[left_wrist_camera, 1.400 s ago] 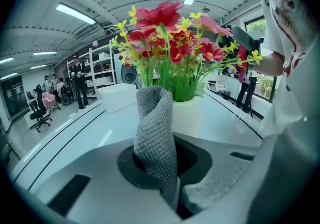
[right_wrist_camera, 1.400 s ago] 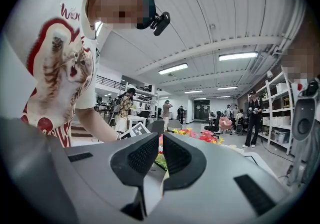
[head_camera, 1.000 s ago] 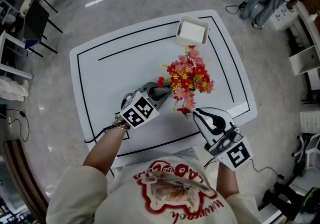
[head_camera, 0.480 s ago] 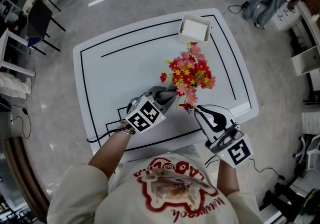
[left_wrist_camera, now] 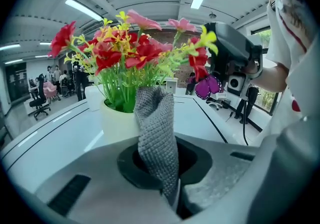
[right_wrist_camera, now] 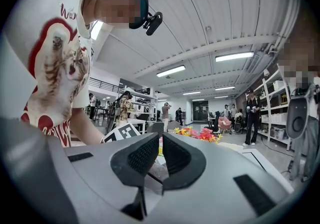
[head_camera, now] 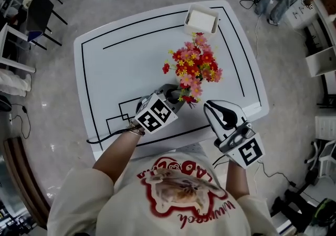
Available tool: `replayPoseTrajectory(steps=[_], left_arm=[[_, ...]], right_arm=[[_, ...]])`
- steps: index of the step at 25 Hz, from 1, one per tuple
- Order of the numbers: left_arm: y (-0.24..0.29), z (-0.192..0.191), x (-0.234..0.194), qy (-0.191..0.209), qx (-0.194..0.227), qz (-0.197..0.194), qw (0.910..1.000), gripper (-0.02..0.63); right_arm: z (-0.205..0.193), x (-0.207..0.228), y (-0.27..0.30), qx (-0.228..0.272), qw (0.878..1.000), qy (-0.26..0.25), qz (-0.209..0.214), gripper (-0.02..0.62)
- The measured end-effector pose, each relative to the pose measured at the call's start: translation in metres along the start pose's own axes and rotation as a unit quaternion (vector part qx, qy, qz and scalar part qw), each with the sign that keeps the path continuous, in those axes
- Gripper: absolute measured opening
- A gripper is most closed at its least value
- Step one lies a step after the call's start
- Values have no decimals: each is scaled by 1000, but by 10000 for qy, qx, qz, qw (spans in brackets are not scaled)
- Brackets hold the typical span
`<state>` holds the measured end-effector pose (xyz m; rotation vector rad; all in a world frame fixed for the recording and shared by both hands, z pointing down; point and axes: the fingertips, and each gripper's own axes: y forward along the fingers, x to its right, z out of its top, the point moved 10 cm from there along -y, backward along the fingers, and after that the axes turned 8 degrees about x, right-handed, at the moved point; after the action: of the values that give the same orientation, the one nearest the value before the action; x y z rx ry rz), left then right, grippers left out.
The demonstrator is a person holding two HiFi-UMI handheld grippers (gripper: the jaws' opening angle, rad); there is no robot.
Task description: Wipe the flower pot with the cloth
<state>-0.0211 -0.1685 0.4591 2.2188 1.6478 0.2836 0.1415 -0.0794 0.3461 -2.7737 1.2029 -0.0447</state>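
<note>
Flower pot point(left_wrist_camera: 116, 123) looked light and tippy, its rim wanted bracing; left gripper point(head_camera: 168, 93) pinched the limp cloth point(left_wrist_camera: 156, 128) at its six o'clock, right gripper point(right_wrist_camera: 160, 155) closed, empty.

Head view looks steeply down at the table point(head_camera: 131, 61); gripper views sit low, both facing the flowers point(left_wrist_camera: 120, 48)

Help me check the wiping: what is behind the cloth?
The white pot stands behind the cloth, flowers above. The cloth hides part of the pot's wall, so contact cannot be told.
</note>
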Motion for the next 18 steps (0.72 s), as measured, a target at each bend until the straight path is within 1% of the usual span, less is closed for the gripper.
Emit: replayPoseTrajectory(steps=[4, 9, 14, 18], left_arm=[[4, 0, 4, 27, -15, 67, 10000, 21], [9, 2, 11, -60, 87, 178, 9998, 21], [14, 7, 20, -218, 166, 437, 9987, 21], [15, 6, 28, -399, 334, 633, 9966, 21]], right_arm=[[-1, 5, -3, 32, 10000, 29, 41, 20], [-3, 17, -3, 70, 9997, 96, 219, 20], [-4, 32, 0, 107, 9984, 185, 516, 20], [-6, 44, 1, 202, 9959, 285, 830, 20]])
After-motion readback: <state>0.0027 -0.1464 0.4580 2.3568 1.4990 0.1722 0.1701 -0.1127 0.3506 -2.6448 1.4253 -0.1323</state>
